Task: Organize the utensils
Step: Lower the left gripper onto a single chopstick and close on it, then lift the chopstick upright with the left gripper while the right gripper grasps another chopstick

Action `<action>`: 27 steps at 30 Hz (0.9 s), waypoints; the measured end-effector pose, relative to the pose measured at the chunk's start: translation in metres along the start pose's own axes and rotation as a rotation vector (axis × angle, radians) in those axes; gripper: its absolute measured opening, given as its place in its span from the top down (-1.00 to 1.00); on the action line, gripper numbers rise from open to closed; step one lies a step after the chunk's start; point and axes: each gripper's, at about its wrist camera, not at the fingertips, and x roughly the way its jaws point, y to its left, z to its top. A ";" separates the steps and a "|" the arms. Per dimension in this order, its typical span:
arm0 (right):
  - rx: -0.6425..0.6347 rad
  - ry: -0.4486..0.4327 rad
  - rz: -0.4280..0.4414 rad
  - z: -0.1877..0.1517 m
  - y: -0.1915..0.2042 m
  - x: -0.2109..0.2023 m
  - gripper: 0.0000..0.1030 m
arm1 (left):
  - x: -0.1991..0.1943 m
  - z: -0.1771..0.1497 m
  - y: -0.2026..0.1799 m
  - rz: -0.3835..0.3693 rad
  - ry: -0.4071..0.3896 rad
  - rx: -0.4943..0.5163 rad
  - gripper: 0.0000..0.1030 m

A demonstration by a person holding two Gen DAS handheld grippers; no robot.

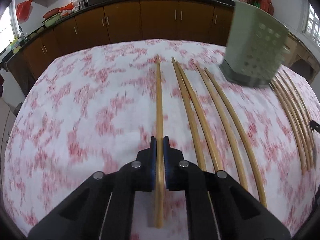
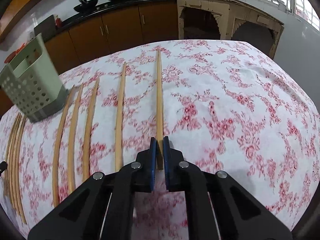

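Wooden chopsticks lie in a row on a floral tablecloth. My left gripper is shut on one chopstick, which runs forward between the blue pads. My right gripper is shut on another chopstick near its thick end. A pale green perforated utensil holder stands at the right in the left wrist view; it also shows in the right wrist view at the left. Several loose chopsticks lie between the grippers, and several show left of the right gripper.
A bundle of several more chopsticks lies past the holder; it also shows in the right wrist view. Brown kitchen cabinets stand behind the table. A worn white cabinet stands at the back right.
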 end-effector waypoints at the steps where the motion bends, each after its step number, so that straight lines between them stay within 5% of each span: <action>1: 0.006 0.000 0.001 0.002 -0.001 0.001 0.85 | 0.003 0.005 0.002 -0.007 -0.003 -0.008 0.84; 4: -0.001 -0.005 -0.002 -0.001 0.000 0.001 0.85 | 0.004 0.008 0.007 -0.041 -0.005 -0.012 0.79; 9: -0.003 -0.017 -0.002 -0.003 0.000 0.000 0.84 | -0.004 -0.008 0.007 -0.030 -0.038 0.040 0.43; 27: -0.012 -0.026 -0.006 -0.005 0.002 -0.002 0.84 | -0.017 -0.024 0.004 0.018 -0.044 0.035 0.53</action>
